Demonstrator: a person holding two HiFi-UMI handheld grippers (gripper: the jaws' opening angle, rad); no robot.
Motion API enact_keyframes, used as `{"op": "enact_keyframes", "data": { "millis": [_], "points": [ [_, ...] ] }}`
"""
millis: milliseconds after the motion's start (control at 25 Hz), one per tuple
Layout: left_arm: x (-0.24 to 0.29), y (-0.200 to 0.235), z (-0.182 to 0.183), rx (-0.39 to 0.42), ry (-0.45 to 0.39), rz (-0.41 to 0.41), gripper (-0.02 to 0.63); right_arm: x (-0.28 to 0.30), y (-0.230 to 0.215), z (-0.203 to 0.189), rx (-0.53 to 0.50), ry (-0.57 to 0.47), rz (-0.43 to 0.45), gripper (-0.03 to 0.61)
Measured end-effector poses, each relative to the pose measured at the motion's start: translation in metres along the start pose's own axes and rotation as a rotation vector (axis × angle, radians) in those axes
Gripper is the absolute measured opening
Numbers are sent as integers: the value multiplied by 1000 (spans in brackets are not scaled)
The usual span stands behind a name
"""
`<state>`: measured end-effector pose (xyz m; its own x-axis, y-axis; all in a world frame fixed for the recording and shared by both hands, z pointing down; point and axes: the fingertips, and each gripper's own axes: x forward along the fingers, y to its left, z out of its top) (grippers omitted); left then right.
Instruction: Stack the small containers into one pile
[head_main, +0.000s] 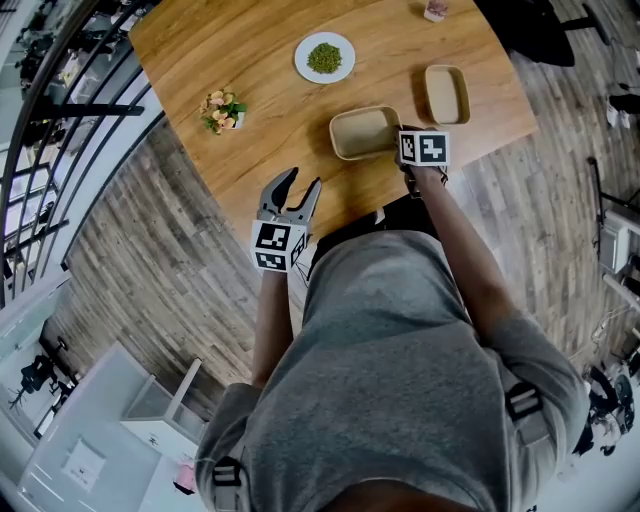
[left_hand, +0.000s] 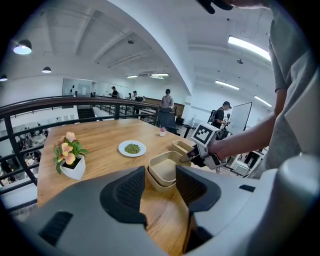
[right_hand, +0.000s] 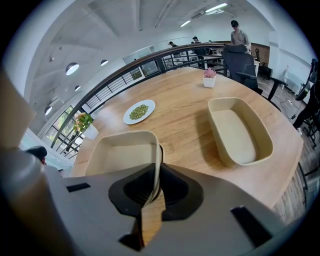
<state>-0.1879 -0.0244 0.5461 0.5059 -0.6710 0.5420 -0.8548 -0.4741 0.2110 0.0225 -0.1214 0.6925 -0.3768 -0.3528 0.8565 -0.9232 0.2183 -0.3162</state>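
Big round-cornered wooden table (head_main: 220, 50) fills the top of the head view, and the person in the grey shirt (head_main: 400, 370) stands right at its near edge with both arms stretched out over the wood. On the right, the right gripper (right_hand: 156, 186) is down on the nested containers (head_main: 362, 132), and its own view shows the two dark pads closed together on the thin beige wall at the right-hand end, so that is a firm pinch on the rim. On the left, the left gripper (head_main: 303, 180) hovers just over the table's near edge with its jaws spread wide and nothing between them. It points across at the nested containers, which sit well ahead of it. From that side you can see two beige tubs sitting one inside the other, with the lower rim peeking out beneath the upper one. They rest flat on the table near the front edge. Beyond them, up and to the right and clear of the pile, lies the single container (head_main: 447, 93), an empty beige tub sitting open side up. Further back sits a white plate (head_main: 324, 57) with a heap of something green on it. Off to the left stands a flower pot (head_main: 222, 111) with peach blooms, and at the far edge a tiny pink plant pot (head_main: 436, 10).
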Motion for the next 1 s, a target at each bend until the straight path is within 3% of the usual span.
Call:
{"op": "enact_keyframes", "data": {
  "millis": [680, 1000],
  "points": [
    [-10, -3, -1, -1, -20, 9, 202, -6, 8, -3, -50, -15, 34, 163],
    [-9, -7, 0, 9, -24, 4, 202, -10, 10, -4, -70, -45, 51, 186]
  ]
}}
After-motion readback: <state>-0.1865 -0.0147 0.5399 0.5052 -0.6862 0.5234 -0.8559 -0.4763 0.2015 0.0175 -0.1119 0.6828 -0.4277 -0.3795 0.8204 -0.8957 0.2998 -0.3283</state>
